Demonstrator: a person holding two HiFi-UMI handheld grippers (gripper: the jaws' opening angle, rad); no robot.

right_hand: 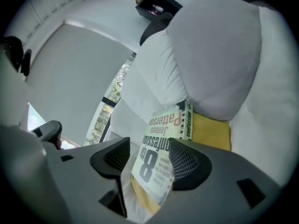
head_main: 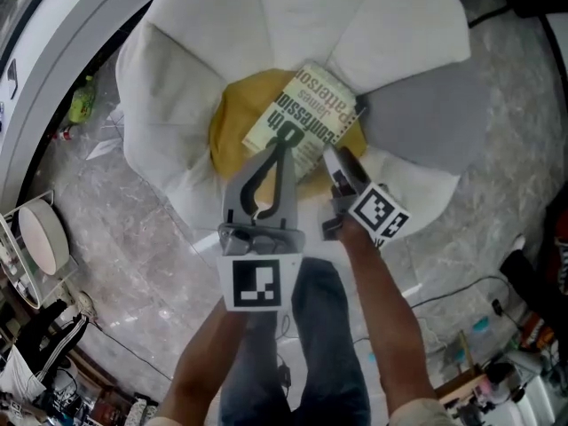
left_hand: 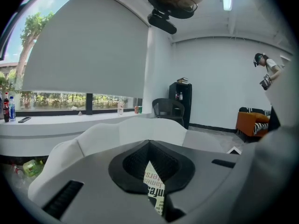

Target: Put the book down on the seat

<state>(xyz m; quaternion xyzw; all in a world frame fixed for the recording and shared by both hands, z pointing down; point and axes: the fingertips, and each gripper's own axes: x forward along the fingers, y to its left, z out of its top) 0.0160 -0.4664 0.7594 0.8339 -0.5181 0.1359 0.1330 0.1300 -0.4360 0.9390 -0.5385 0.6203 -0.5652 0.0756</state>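
The book (head_main: 306, 114), a pale paperback with large dark print, lies flat on the yellow seat (head_main: 232, 118) in the middle of a flower-shaped chair. My left gripper (head_main: 288, 136) hangs over the book's near edge with its fingertips touching each other. In the left gripper view (left_hand: 149, 143) a strip of the book (left_hand: 154, 190) shows through the hollow behind the tips. My right gripper (head_main: 340, 162) stands just right of the book's near corner, open. In the right gripper view (right_hand: 149, 160) the book (right_hand: 161, 148) lies beyond the wide-apart jaws, untouched, on the yellow seat (right_hand: 210, 132).
White cushion petals (head_main: 195, 69) and one grey petal (head_main: 426, 114) ring the seat. Marble floor surrounds the chair, with a green bottle (head_main: 82, 103) at left and cables at lower right. Farther off are a black chair (left_hand: 168, 108), an orange sofa (left_hand: 250, 122) and a person (left_hand: 266, 71).
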